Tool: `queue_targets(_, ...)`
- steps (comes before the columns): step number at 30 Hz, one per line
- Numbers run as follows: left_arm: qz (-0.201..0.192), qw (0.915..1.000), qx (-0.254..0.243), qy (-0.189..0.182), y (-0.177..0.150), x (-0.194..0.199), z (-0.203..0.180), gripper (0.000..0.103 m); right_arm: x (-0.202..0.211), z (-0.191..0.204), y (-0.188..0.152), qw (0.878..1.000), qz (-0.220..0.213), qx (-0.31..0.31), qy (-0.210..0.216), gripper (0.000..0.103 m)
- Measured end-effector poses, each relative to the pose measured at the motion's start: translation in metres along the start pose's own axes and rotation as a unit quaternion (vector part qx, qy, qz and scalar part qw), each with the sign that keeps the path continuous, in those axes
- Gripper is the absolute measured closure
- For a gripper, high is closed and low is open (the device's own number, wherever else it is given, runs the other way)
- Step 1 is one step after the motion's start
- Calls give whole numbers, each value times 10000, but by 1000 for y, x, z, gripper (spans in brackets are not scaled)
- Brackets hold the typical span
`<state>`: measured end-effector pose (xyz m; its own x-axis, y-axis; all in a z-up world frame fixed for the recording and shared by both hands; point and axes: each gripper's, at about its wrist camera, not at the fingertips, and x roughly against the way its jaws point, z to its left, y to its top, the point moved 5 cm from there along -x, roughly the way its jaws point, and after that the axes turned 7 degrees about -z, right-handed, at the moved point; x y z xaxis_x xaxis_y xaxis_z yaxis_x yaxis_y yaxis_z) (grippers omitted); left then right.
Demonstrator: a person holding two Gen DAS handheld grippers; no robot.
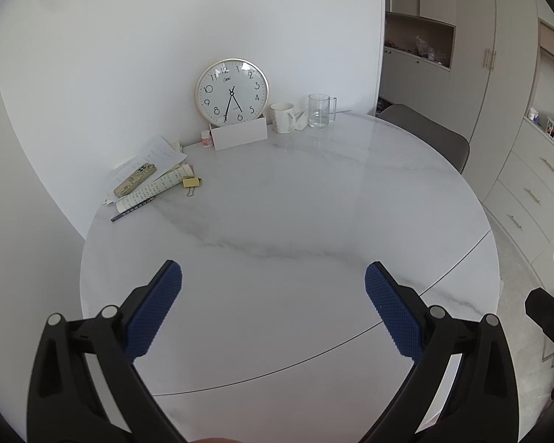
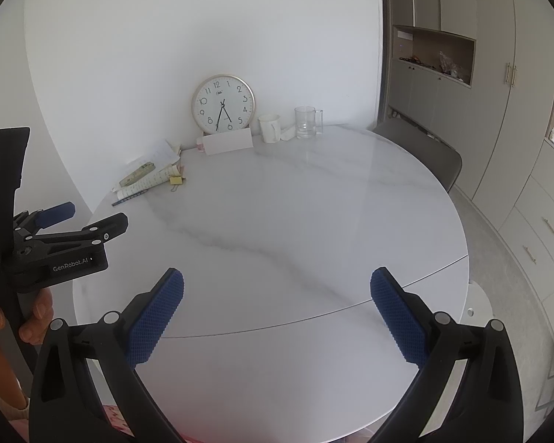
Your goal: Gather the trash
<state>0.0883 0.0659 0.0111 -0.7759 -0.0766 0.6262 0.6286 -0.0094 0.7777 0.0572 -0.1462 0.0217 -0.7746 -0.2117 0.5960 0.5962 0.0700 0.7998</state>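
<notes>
Nearest, the left gripper (image 1: 273,308) and right gripper (image 2: 277,312) hang over the marble table (image 1: 295,221), fingers spread wide, holding nothing. Farther back, a crumpled white scrap (image 1: 301,120), possibly a tissue and the likeliest trash, lies between mug (image 1: 282,117) and glass (image 1: 319,110); its long axis seems to slant up-right. Bare tabletop fits either stage; no bin shows.

A home dining room: a round marble table (image 1: 295,221) with a clock (image 1: 232,91), mug (image 1: 282,117) and papers (image 1: 155,162) along its far edge, a chair (image 1: 432,136), and cupboards (image 1: 498,74).
</notes>
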Motion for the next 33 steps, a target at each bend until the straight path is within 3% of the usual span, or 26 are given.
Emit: queue_targets(33, -32, 10000, 12, 24, 0, 1, -1, 8, -1, -2, -7, 10000, 60, 52, -24, 3)
